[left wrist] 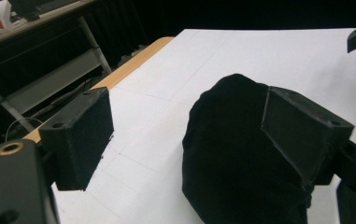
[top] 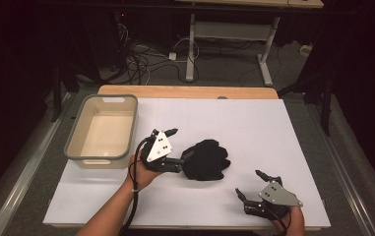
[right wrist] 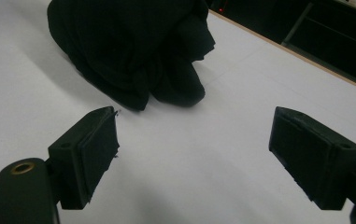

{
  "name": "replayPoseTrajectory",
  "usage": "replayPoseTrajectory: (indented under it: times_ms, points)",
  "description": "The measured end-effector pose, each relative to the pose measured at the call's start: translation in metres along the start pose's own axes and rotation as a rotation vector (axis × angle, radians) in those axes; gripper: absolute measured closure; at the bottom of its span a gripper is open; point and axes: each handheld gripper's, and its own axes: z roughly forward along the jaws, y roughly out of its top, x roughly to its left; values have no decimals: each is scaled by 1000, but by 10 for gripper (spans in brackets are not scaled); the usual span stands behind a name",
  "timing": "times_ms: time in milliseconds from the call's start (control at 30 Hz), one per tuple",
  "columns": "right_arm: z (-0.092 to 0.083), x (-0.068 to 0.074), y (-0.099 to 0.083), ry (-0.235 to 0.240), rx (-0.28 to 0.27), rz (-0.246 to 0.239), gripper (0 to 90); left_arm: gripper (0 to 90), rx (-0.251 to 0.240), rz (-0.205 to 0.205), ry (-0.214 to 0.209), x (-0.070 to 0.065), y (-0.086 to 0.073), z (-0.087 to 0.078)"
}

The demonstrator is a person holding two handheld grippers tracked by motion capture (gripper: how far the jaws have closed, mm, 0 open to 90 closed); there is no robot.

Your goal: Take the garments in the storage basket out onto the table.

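I am working over a white board [top: 254, 128] on a wooden table, with a dark room, cables and desk legs in the upper part of the high view. The black cloth [top: 205, 160] lies crumpled at the centre of the frame, a little below the middle. My left gripper [top: 175, 146] sits against its left edge with the jaws standing apart; in the left gripper view one jaw lies against the cloth [left wrist: 231, 154] and the other is off over bare board, so nothing is clamped. My right gripper [top: 251, 186] waits at the lower right, jaws spread wide, well apart from the cloth [right wrist: 129, 51]. The beige bin [top: 102, 129] stands empty at the left.

The risk, as I judge it, is closing on a single thin fold: the cloth could slip out or drag across the board instead of lifting.

Black jaws on black fabric make the contact hard to read, and I cannot make out what kind of garment it is.
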Motion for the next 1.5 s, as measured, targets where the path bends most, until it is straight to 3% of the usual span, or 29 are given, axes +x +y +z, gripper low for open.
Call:
replayPoseTrajectory:
  times_ms: [433,600,933,1133,1500]
  points:
    - [-1,-1,0,-1,-4,-1,160,162,-14,51,4,-1,4,-13]
    - [-2,-1,0,1,-6,0,159,161,-21,52,5,0,5,-18]
    - [-8,-2,1,-9,-27,11,159,162,7,84,47,1,1,-36]
    - [-7,0,2,-2,-31,4,159,161,12,82,66,3,-1,-45]
    - [-7,3,3,0,-31,3,159,161,54,105,75,-1,-9,-58]
